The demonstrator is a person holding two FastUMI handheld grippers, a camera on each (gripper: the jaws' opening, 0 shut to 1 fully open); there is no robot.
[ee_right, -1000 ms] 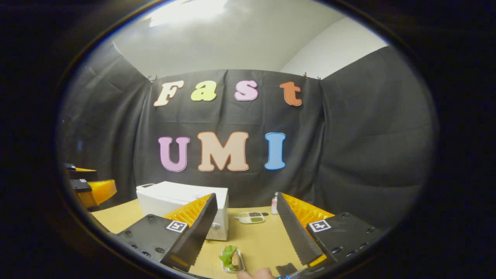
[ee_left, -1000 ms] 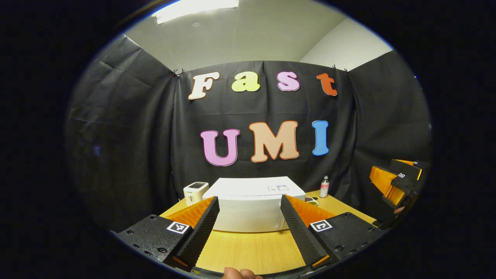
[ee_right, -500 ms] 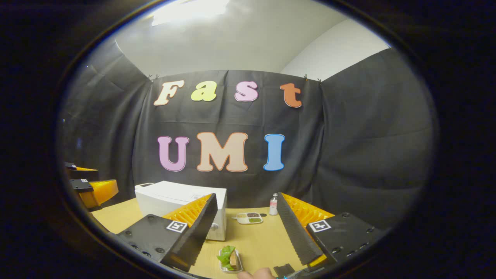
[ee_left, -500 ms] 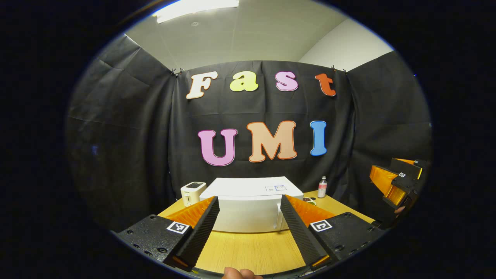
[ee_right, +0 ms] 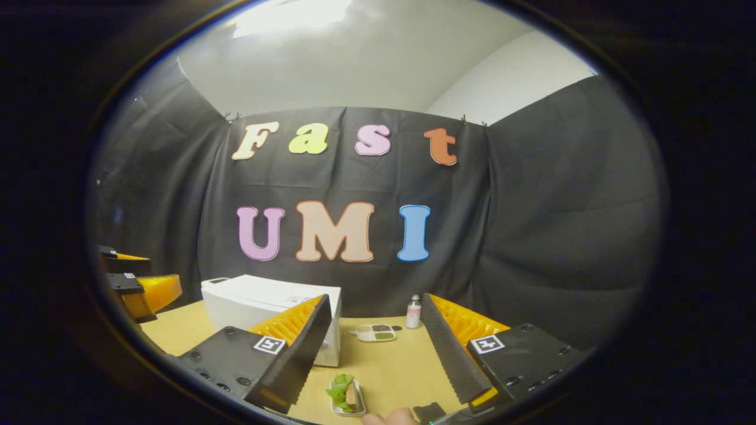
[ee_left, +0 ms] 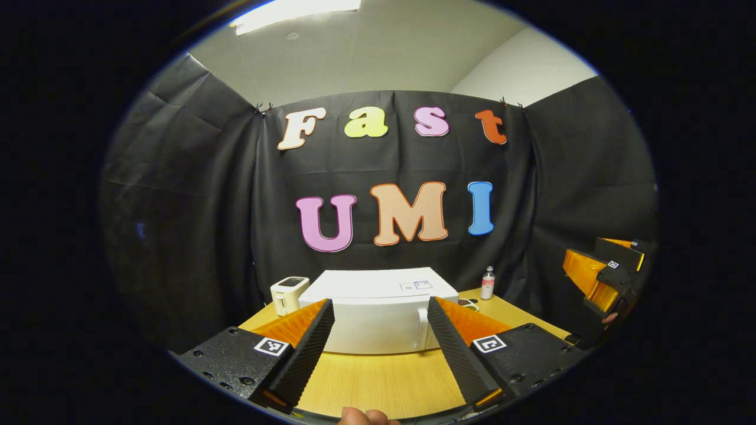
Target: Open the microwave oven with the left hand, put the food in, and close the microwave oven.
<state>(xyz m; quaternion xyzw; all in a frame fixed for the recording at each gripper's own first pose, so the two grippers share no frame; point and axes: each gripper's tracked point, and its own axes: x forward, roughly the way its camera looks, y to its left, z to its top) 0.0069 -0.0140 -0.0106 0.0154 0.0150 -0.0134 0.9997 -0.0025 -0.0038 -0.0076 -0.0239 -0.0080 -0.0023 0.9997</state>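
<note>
Your left gripper and right gripper are both spread wide, facing the closed microwave oven, food on the table

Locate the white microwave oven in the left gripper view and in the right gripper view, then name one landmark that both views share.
Left gripper view: microwave oven at lower centre, between the gripper's fingers.
Right gripper view: microwave oven at lower left, partly behind a finger.
Shared landmark: the small bottle on the table.
</note>
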